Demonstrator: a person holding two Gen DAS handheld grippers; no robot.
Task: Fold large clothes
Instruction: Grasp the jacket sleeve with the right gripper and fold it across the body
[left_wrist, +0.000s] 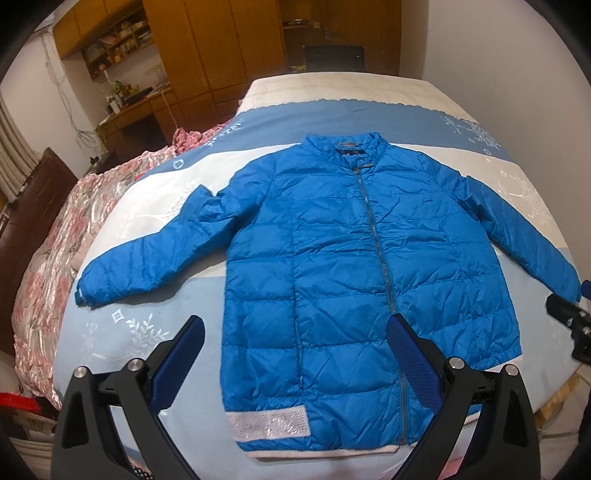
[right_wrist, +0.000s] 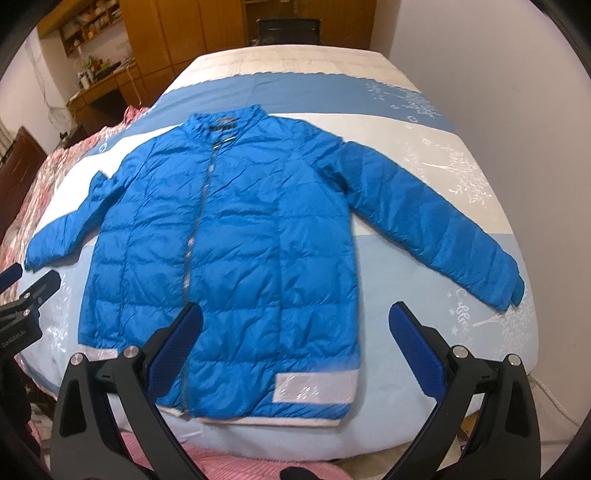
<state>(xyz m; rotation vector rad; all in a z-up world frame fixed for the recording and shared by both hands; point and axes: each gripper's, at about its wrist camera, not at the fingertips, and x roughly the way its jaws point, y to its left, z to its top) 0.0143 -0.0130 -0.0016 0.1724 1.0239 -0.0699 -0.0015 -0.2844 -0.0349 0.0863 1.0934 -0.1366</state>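
Note:
A blue quilted puffer jacket (left_wrist: 343, 258) (right_wrist: 229, 240) lies flat and zipped on the bed, front up, collar at the far end, both sleeves spread outward. Silver reflective patches sit at its hem. My left gripper (left_wrist: 295, 332) hovers open above the hem, left of the zipper (left_wrist: 380, 258), holding nothing. My right gripper (right_wrist: 295, 321) hangs open over the jacket's lower right part, also holding nothing. In the left wrist view the right gripper (left_wrist: 569, 317) shows at the right edge; in the right wrist view the left gripper (right_wrist: 29, 295) shows at the left edge.
The bed (left_wrist: 155, 321) carries a blue and white patterned cover. A pink floral quilt (left_wrist: 62, 236) is bunched along its left side. Wooden wardrobes (left_wrist: 221, 48) and a cluttered desk (left_wrist: 129, 107) stand behind; a white wall (right_wrist: 480, 55) runs on the right.

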